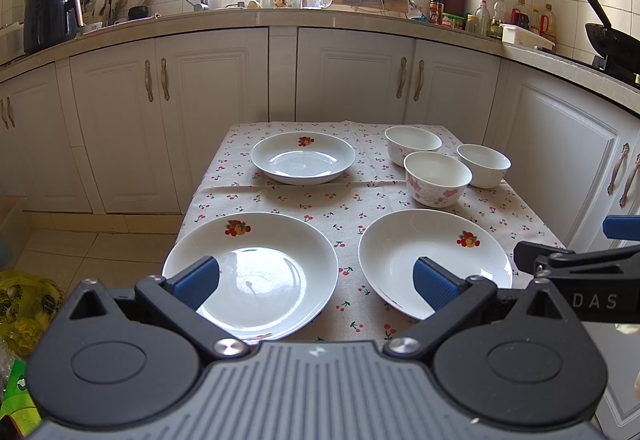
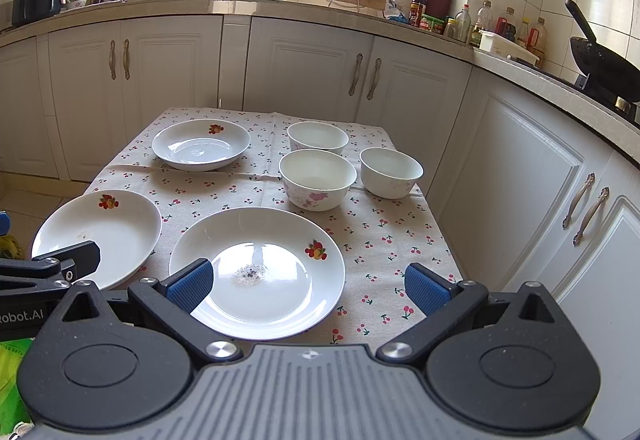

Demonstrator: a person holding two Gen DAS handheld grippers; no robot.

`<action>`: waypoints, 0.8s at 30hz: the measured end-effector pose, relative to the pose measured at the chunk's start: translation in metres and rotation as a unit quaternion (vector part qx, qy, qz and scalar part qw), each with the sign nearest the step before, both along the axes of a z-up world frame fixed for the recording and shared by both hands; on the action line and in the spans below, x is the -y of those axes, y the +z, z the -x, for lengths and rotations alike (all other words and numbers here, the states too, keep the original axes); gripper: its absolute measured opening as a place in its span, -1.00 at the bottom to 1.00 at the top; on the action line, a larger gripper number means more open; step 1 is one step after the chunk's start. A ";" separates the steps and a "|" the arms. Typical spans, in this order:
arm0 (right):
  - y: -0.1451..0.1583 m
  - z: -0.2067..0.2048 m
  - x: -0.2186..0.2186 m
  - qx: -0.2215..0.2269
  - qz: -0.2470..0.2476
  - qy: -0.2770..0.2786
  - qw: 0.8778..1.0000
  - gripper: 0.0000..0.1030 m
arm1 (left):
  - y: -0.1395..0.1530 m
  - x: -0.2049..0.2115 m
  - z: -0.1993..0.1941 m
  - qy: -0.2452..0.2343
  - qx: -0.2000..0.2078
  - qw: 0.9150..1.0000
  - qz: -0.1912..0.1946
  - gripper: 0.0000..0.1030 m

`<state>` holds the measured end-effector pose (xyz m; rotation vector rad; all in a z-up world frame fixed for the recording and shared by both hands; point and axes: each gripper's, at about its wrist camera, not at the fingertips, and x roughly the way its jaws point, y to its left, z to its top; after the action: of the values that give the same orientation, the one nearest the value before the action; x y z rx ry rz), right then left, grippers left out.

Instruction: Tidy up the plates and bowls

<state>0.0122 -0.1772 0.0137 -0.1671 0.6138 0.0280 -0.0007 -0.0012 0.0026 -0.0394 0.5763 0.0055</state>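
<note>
While nothing is yet gripped, I hold both tools low at the near edge of the desk (image 2: 376,240), each aimed along its fingers at the crockery. My left tool (image 1: 316,282) has its jaws spread wide apart and empty; its blue pads frame the gap between the near-left plate (image 1: 250,272) and the near-right plate (image 1: 434,260). My right tool (image 2: 310,288) is likewise spread and empty, its left pad overlapping the near-right plate in view, its right pad over bare cloth. Three plates lie singly and apart on the cherry-print cloth: two near me, side by side, and a far plate (image 1: 303,157) at the back left. Three bowls (image 1: 438,178) cluster upright at the back right, close together; I cannot tell whether they touch. Since like pieces already sit in loose groups, I judge that stacking is the aim, and the wide jaws suit taking a thin plate rim. Each near plate sits closest to one tool, so either could be lifted first.
</note>
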 end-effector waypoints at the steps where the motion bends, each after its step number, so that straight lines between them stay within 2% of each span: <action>1: 0.000 0.000 0.000 0.000 0.000 0.000 1.000 1.00 | 0.000 0.000 0.000 0.000 0.000 1.000 0.000 0.99; 13: -0.001 -0.008 -0.003 0.000 0.008 0.008 1.000 1.00 | -0.003 -0.002 -0.010 -0.014 -0.004 1.000 0.002 0.99; 18: -0.001 -0.016 -0.006 0.002 0.013 0.027 1.000 1.00 | -0.005 -0.007 -0.019 -0.021 -0.011 1.000 0.004 0.99; 24: 0.004 -0.033 -0.006 0.005 -0.008 0.060 0.998 1.00 | -0.011 -0.016 -0.029 -0.036 -0.017 0.999 0.006 0.99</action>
<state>0.0450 -0.1708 0.0182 -0.1892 0.5924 0.1483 0.0288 0.0151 -0.0088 -0.0299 0.6123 -0.0670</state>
